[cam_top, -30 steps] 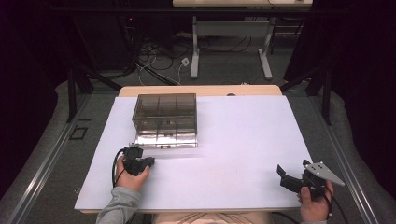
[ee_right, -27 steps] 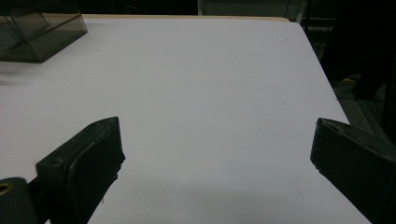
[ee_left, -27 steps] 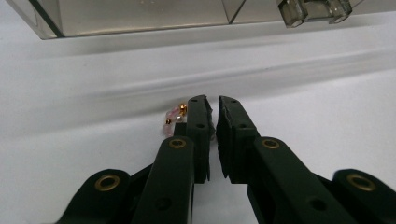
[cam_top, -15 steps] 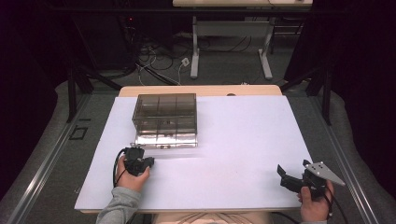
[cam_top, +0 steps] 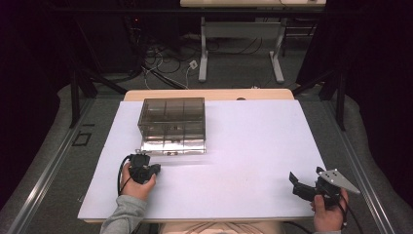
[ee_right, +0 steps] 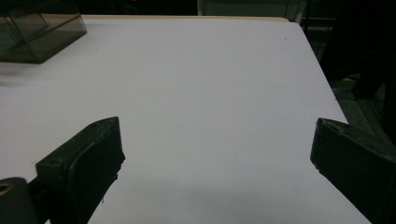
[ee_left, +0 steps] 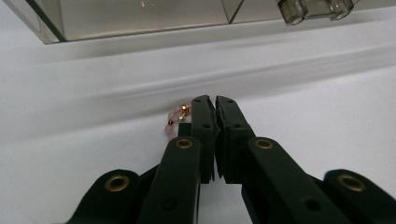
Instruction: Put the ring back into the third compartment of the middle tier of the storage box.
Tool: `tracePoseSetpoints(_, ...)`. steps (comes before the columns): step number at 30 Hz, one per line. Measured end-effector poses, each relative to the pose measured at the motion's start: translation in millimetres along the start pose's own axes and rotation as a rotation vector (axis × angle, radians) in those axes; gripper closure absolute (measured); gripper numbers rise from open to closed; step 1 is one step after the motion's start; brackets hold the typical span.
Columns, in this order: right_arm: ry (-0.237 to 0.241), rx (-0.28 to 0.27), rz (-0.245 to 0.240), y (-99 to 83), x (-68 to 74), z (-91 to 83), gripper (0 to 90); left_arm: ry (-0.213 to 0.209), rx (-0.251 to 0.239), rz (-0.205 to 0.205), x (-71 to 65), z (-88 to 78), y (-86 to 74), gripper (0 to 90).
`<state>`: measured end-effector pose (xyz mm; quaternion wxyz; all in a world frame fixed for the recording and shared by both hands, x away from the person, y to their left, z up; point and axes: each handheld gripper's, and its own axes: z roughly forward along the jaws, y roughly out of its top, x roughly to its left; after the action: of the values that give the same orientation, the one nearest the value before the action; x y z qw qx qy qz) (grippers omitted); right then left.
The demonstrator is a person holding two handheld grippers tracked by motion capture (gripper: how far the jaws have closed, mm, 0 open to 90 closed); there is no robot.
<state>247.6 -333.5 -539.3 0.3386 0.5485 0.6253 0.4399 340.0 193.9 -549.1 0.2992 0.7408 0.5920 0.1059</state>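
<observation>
Near the front-left corner of the bench (cam_top: 253, 141), the left gripper (ee_left: 214, 100) has its jaws pressed together on a small pink-and-gold bead bracelet (ee_left: 175, 119), most of it hidden behind the left jaw. Just beyond sits the smoky clear organizer box (cam_top: 172, 119), its top cut off in the left gripper view. The right gripper (cam_top: 295, 183) rests at the front-right corner, jaws spread wide over bare white surface, with open room between the two
</observation>
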Motion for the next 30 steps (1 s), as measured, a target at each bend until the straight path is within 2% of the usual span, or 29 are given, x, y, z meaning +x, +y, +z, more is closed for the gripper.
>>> tracePoseSetpoints(12, 0.0, -0.005, -0.001, 0.1, -0.6, 0.0, 2.0, 0.002, 0.0, 0.001, -0.8, -0.8, -0.2, 87.1)
tracePoseSetpoints(14, -0.013, -0.033, -0.001, -0.6, -0.3, 1.9, 2.0, 0.0, 0.0, 0.002, -0.8, -1.2, -0.2, 87.1)
tracePoseSetpoints(16, -0.011, -0.034, 0.0, -0.6, -0.1, 2.0, 2.0, 0.006, -0.008, 0.001, -1.2, -1.1, -0.4, 87.1)
tracePoseSetpoints(17, -0.003, -0.005, -0.008, 0.1, -1.0, -0.2, 2.0, -0.001, -0.004, 0.0, -1.1, -1.7, -0.1, 87.1)
tracePoseSetpoints(20, -0.003, -0.004, -0.006, 0.1, -1.0, -0.2, 2.0, -0.002, -0.008, 0.002, -0.9, -2.2, -0.1, 87.1)
tracePoseSetpoints(21, -0.012, -0.032, -0.001, -0.6, -0.2, 2.0, 2.0, 0.002, -0.011, 0.004, -0.8, -2.2, -0.3, 87.1)
tracePoseSetpoints(23, -0.009, -0.018, -0.004, -0.2, -0.5, 0.9, 2.0, -0.006, -0.006, 0.002, -0.5, -3.6, 0.0, 87.1)
tracePoseSetpoints(24, -0.013, -0.033, -0.002, -0.5, -0.3, 2.0, 2.0, -0.006, -0.006, 0.002, -0.4, -4.0, 0.0, 87.1)
tracePoseSetpoints(30, -0.012, -0.035, -0.002, -0.5, -0.4, 2.0, 2.0, -0.002, -0.024, 0.0, -0.8, -5.1, -0.4, 87.1)
